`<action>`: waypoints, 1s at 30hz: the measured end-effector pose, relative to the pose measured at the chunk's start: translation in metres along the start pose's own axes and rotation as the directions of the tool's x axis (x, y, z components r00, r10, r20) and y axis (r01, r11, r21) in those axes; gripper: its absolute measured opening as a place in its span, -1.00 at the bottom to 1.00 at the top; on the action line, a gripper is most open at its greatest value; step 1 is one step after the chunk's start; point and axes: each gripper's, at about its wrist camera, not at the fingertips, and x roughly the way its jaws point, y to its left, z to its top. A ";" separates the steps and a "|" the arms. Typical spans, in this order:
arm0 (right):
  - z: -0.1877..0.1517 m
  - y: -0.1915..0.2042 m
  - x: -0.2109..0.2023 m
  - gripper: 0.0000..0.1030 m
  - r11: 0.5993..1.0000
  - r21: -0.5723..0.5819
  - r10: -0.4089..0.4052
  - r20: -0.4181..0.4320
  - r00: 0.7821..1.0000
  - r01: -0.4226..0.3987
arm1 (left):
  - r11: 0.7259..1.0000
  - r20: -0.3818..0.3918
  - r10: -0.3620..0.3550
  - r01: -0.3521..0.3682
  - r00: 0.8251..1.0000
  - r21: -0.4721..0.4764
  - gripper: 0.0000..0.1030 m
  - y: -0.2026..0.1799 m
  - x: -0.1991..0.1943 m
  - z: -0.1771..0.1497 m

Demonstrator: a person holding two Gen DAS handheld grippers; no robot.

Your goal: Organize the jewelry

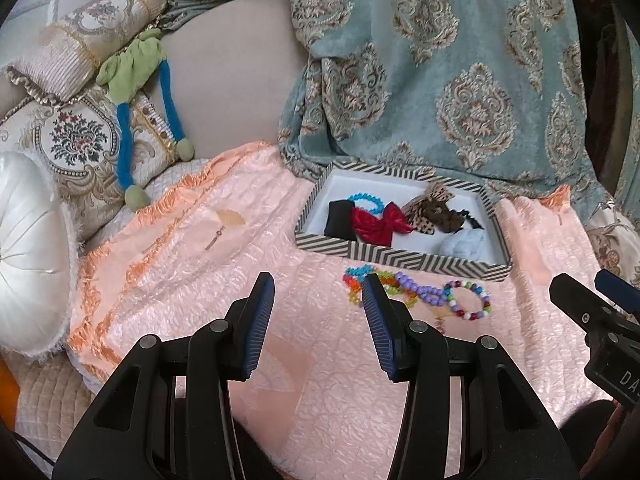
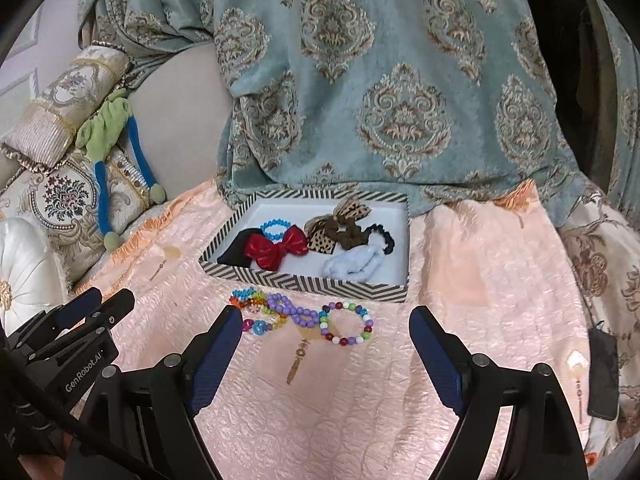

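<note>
A striped box [image 1: 396,259] [image 2: 304,283] with a white inside sits on the pink quilt. In it lie a blue bead bracelet [image 1: 366,201] [image 2: 275,229], a red bow [image 1: 380,222] [image 2: 280,248], a leopard bow [image 2: 336,224], a black band and a pale blue scrunchie [image 2: 354,266]. In front of the box lie a multicolour bracelet [image 1: 468,300] [image 2: 347,322], a purple bead bracelet [image 1: 420,290] [image 2: 292,310] and a bright flower bracelet [image 1: 360,280] [image 2: 252,308]. My left gripper [image 1: 318,286] is open, just left of them. My right gripper [image 2: 324,320] is open, its fingers either side of them.
Ornate cushions [image 1: 76,140], a white round cushion [image 1: 32,252] and a green and blue soft toy [image 1: 136,80] lie at the left. A teal patterned throw [image 2: 380,100] hangs behind the box. A dark object [image 2: 602,372] lies at the right edge of the quilt.
</note>
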 end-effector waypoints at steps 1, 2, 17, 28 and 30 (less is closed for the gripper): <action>-0.001 -0.001 0.003 0.62 1.000 -0.001 0.002 -0.004 1.000 -0.002 | 1.000 -0.006 0.000 0.000 1.000 -0.002 -0.12 0.000 0.003 -0.001; -0.001 -0.002 0.006 0.62 1.000 -0.004 0.007 -0.008 1.000 -0.007 | 1.000 -0.016 0.000 0.000 1.000 -0.003 -0.12 0.001 0.007 -0.001; -0.008 -0.042 0.075 0.18 0.989 0.036 0.148 -0.124 0.981 -0.145 | 0.989 -0.195 -0.121 0.100 0.973 -0.113 -0.12 0.025 0.077 0.008; 0.002 0.015 0.153 0.18 0.924 -0.208 0.277 -0.218 0.936 -0.322 | 0.978 -0.341 -0.205 0.175 0.917 -0.118 -0.12 0.018 0.137 0.002; 0.002 0.023 0.168 0.18 0.904 -0.242 0.292 -0.252 0.923 -0.352 | 0.979 -0.355 -0.200 0.173 0.913 -0.106 -0.02 0.015 0.145 0.002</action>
